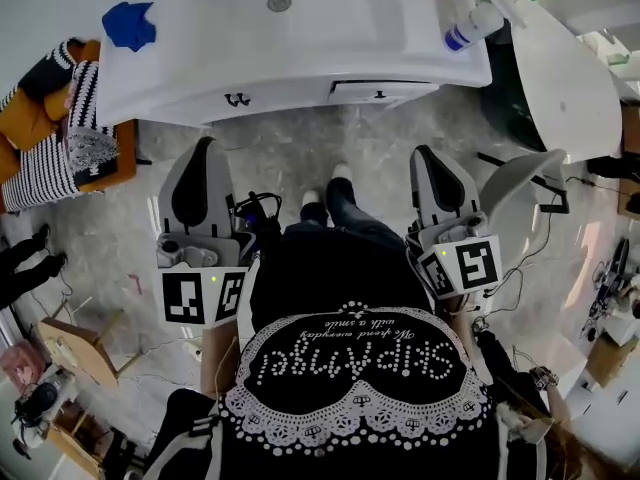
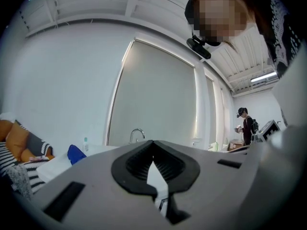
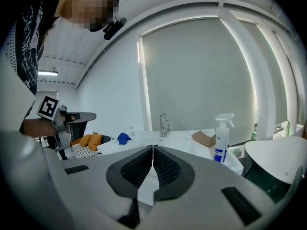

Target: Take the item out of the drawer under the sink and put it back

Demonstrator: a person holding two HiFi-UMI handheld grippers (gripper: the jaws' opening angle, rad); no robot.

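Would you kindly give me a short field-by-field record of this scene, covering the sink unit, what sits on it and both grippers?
Sink unit: white vanity with a tap at the back
Drawers: left drawer front and right drawer front under the top
On top: blue cloth at the left end; spray bottle and cardboard box at the right end
Left gripper: jaws together, empty, short of the vanity
Right gripper: jaws together, empty, short of the vanity
Task state: no item held
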